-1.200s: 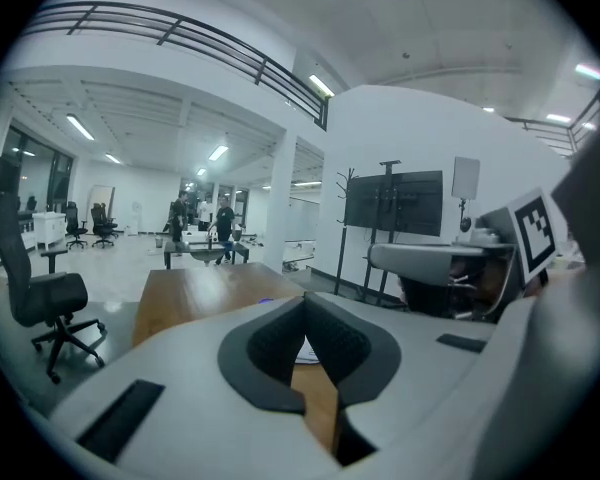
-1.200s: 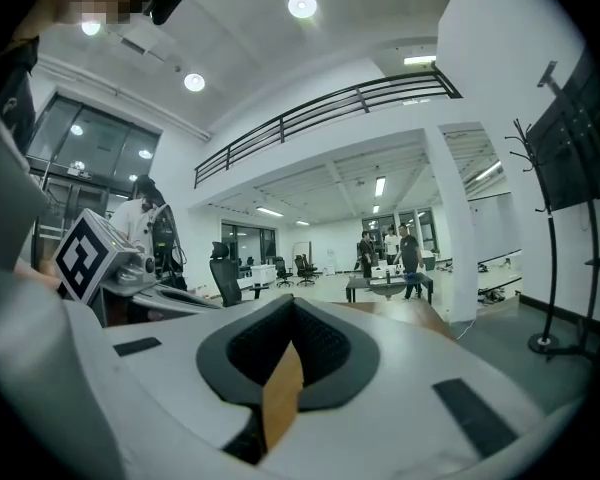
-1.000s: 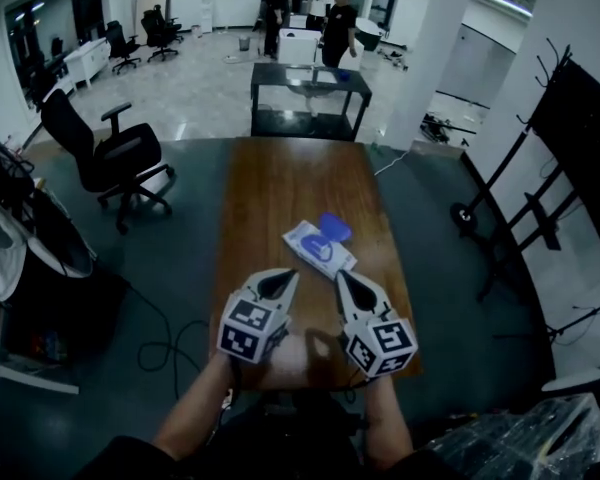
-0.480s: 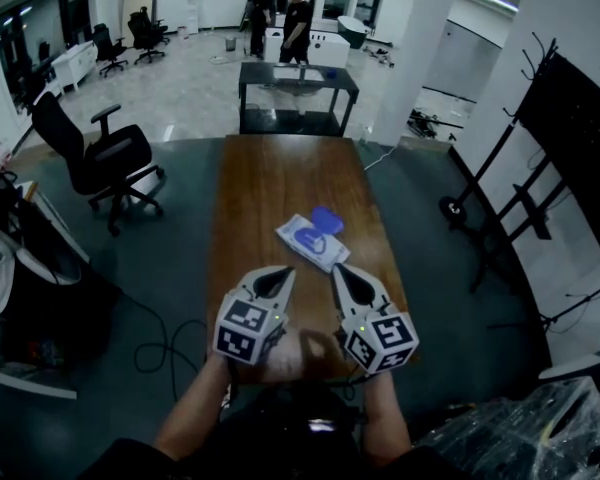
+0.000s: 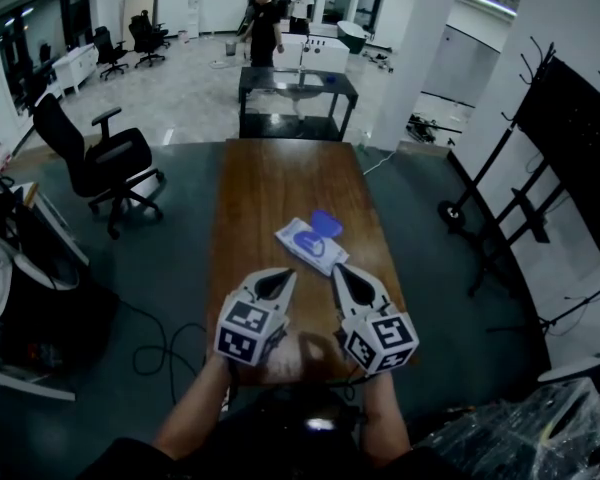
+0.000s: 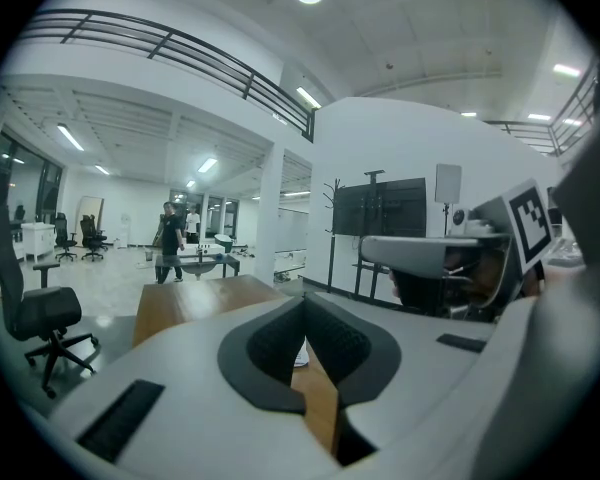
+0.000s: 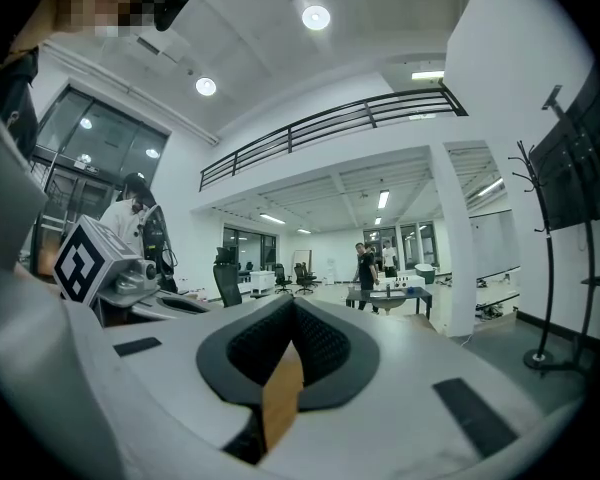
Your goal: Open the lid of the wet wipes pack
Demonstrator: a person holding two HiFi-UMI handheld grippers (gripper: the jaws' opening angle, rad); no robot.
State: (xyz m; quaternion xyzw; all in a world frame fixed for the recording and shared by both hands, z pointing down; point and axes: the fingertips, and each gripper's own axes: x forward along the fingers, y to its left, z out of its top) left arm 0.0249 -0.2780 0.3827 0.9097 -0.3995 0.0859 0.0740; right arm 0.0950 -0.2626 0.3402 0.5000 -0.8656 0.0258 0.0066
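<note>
The wet wipes pack [image 5: 303, 245] is seen at the middle of the head view, lying flat on a long brown wooden table [image 5: 280, 173]. Its long axis is set on a slant, from upper left to lower right. A blue lid [image 5: 326, 222] is seen at its upper right edge and is judged to be lifted already, though the hinge cannot be made out.

Both grippers are held lower in the frame, over the near end of the table, with their tips aimed up-frame at the pack. The left gripper [image 5: 277, 282] is pinched closed with nothing between its jaws. The right gripper [image 5: 341, 274] is likewise clenched on nothing. The pack's lower right corner is just beside the right gripper's tip, so that one is judged nearer; the left one is a little farther off. The pack is touched by neither.

A dark floor is seen around the table. An office chair [image 5: 105, 163] is placed at the left and a black stand [image 5: 570, 118] at the right. A second, darker table [image 5: 298, 80] and standing people [image 5: 265, 18] are seen at the top.
</note>
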